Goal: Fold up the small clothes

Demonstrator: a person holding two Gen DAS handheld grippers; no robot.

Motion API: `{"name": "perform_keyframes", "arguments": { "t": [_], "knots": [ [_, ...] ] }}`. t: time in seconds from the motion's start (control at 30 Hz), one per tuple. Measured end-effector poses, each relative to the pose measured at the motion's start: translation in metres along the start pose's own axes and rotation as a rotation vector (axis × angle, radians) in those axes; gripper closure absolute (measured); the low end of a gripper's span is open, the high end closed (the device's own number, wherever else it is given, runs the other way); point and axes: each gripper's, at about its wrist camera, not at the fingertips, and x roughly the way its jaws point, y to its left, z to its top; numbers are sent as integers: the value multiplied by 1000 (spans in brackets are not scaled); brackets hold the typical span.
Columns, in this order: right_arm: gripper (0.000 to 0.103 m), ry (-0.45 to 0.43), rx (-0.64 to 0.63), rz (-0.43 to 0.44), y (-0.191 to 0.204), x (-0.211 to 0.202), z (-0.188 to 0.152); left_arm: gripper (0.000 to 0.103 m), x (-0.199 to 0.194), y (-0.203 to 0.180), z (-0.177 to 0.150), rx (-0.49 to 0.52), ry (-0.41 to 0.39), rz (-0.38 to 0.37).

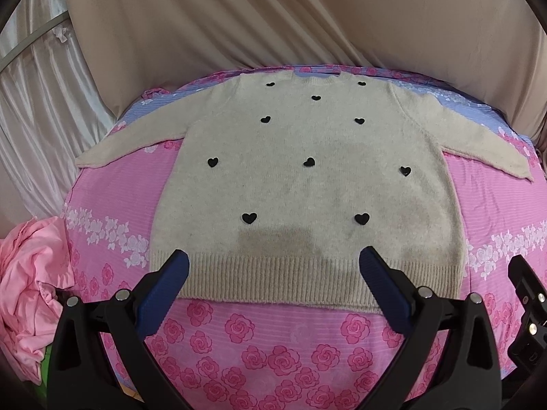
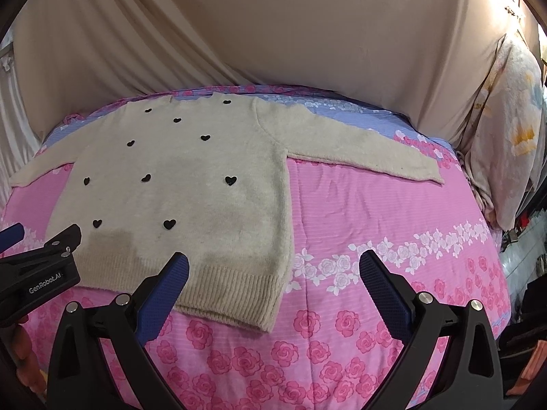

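A cream knit sweater [image 1: 307, 184] with black hearts lies flat and face up on the pink floral bedsheet [image 1: 273, 341], both sleeves spread out to the sides. It also shows in the right wrist view [image 2: 191, 184]. My left gripper [image 1: 273, 259] is open and empty, hovering over the ribbed hem at the sweater's near edge. My right gripper [image 2: 273, 263] is open and empty, near the sweater's near right hem corner. The left gripper also shows in the right wrist view [image 2: 37, 235] at the left edge.
A crumpled pink garment [image 1: 30, 280] lies at the bed's left edge. A beige sheet [image 1: 273, 17] hangs behind the bed. A floral pillow [image 2: 509, 130] stands at the far right. The right sleeve [image 2: 369, 150] reaches toward it.
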Motion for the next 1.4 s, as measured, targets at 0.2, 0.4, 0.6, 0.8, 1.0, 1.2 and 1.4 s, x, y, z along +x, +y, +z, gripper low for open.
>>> {"name": "perform_keyframes", "arguments": {
  "t": [0.2,0.4,0.6,0.8,1.0,1.2,1.4],
  "knots": [
    [5,2,-2,-2,-1,1,3,5,0,-3,0,1,-1,3],
    [5,5,-4,3,-1,3,5,5,1,-3,1,-5,9,11],
    [5,10,-9,11,2,4,4,5,4,1,1,-12,20,16],
    [5,10,-9,12,3,4,4,5,4,3,-1,-9,24,15],
    [5,13,-3,9,3,4,0,5,6,4,-3,-9,35,15],
    [5,22,0,11,4,4,-2,5,6,5,-4,-2,35,13],
    [5,26,1,9,5,4,-2,5,9,4,-4,-4,48,11]
  ]
}}
